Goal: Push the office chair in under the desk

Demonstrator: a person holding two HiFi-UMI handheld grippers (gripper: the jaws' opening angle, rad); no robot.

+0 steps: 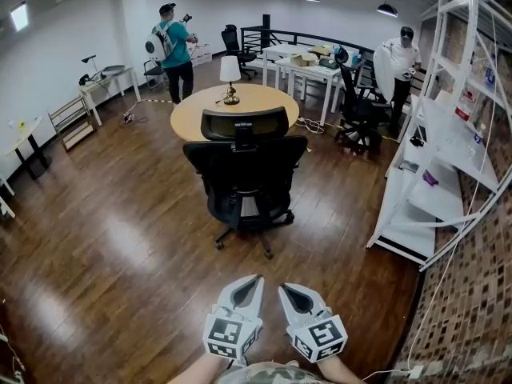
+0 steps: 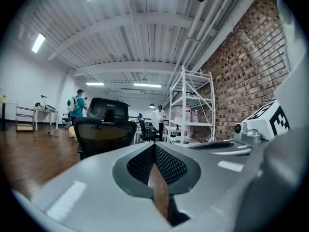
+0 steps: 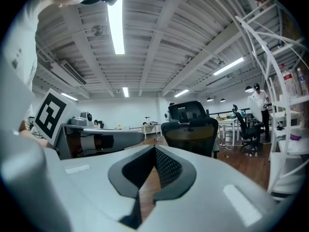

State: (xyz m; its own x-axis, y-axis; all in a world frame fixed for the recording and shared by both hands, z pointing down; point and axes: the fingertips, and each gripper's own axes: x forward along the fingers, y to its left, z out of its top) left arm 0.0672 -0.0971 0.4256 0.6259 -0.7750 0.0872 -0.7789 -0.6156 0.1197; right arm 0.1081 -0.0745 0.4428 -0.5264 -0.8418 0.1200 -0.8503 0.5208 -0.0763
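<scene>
The left tool [image 1: 250, 286] and right tool [image 1: 290, 293], both pinched shut on nothing, sit side by side with the chair [image 1: 244, 166] straight ahead, well apart, its back facing them and the desk [image 1: 192, 112] beyond; best, I judge, to press both evenly on that back, pushing straight.

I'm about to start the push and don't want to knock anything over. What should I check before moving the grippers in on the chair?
1. Left gripper and right gripper shut and empty: ok.
2. Office chair has its back turned toward us: ok.
3. Chair lined up with the round desk: ok, the desk sits straight behind it.
4. Floor between grippers and chair free of obstacles: ok.
5. Grippers in contact with the backrest: not ok, both are short of it.
6. Room under the desk for the seat: cannot tell, the chair hides it.
</scene>
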